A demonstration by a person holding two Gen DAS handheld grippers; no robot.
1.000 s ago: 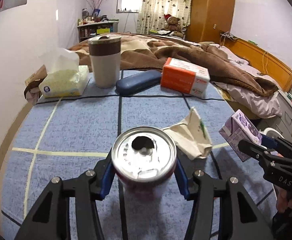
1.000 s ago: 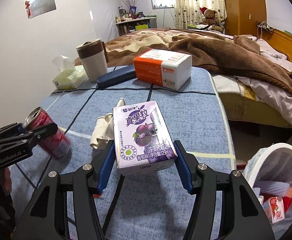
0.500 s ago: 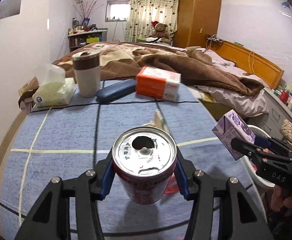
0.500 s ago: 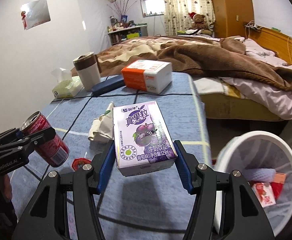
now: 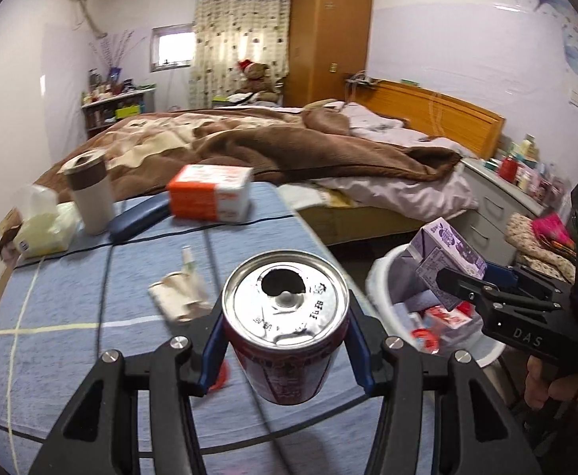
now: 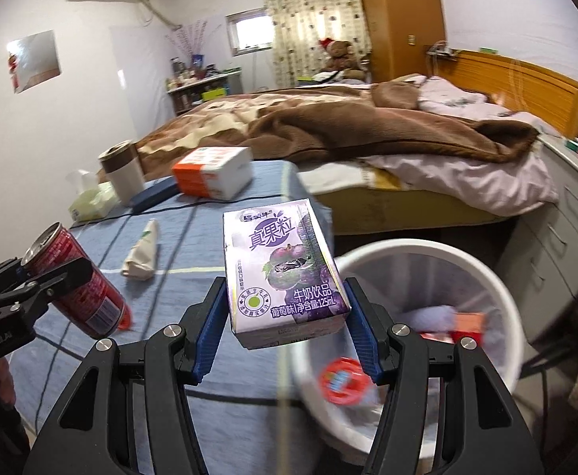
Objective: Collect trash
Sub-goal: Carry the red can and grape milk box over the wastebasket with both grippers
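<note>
Between the left gripper's (image 5: 287,350) blue pads sits a red soda can (image 5: 287,326), clamped on both sides and carried clear of the table (image 5: 51,316), opened top toward the camera. The right gripper (image 6: 285,318) likewise pinches a purple milk carton (image 6: 283,273) by its two narrow sides; the left view shows it above the rim of the white bin (image 6: 487,277), which stands just beside the table edge.

Progress, judged: both items are lifted but neither is released. The bin already holds a few pieces, among them a red round lid (image 6: 342,380) and a red-and-white packet (image 5: 445,316).

Left to do: drop carton, then can. On the blue cloth a crumpled paper wrapper (image 5: 180,297) lies untouched, and a small red scrap (image 5: 219,378) shows behind the left finger. Whether the tumbler (image 5: 90,194), tissue pack (image 5: 45,227), dark case (image 5: 140,219) and orange box (image 5: 209,194) count as trash cannot be told.
</note>
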